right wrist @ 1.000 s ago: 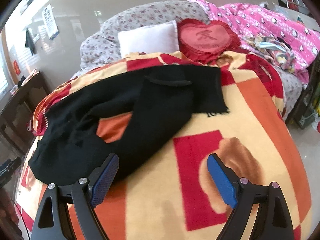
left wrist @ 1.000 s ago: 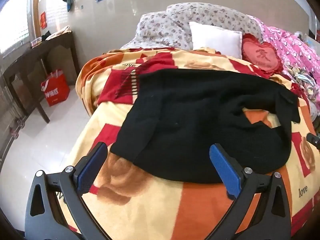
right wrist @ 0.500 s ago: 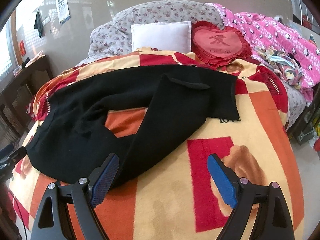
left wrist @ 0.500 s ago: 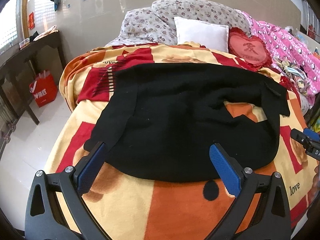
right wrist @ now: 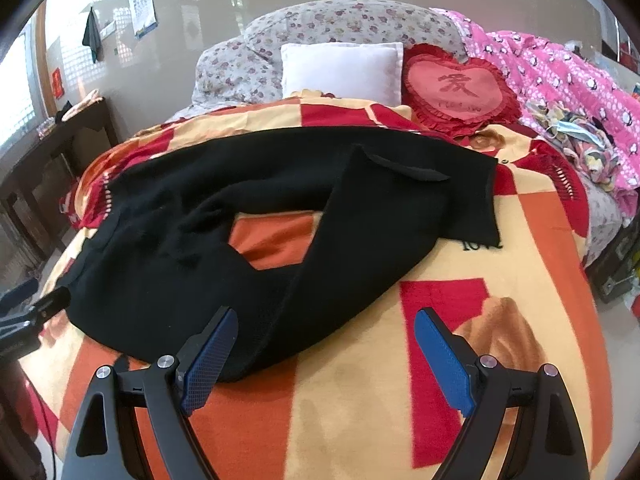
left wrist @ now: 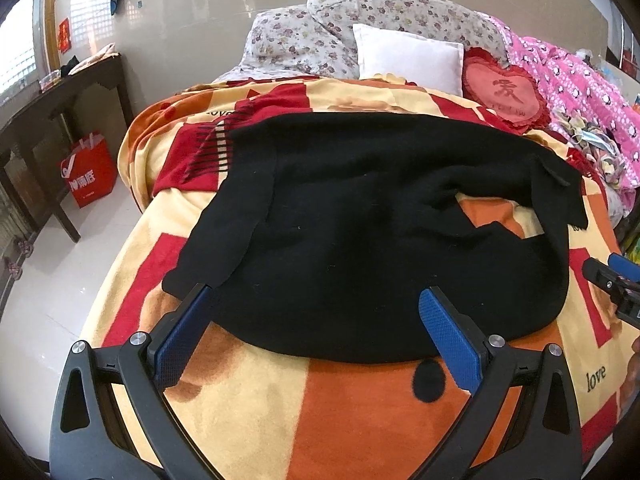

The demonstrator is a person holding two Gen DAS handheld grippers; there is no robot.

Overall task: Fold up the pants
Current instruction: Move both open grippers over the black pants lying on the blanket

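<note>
On the bed's patterned blanket (right wrist: 460, 264), one pair of black pants (left wrist: 360, 240) lies spread out, legs splayed in a loose V. Both left gripper (left wrist: 316, 334) and right gripper (right wrist: 326, 354) hover near it, jaws wide open, holding nothing.

The pants (left wrist: 360, 232) lie spread on the blanket (left wrist: 360, 420) that covers the bed, filling its middle. In the left wrist view the waist end sits toward 9 o'clock and the two legs run toward 3 o'clock, parting around a bare patch of blanket. The pillow (left wrist: 408, 58) lies behind the pants at 12 o'clock, with the heart cushion (left wrist: 504, 94) just beside it at 1 o'clock. A quilt (left wrist: 580, 92) is heaped at 2 o'clock. On the floor at 9 o'clock a bag (left wrist: 88, 170) stands under the surface (left wrist: 52, 104) against the wall.
</note>
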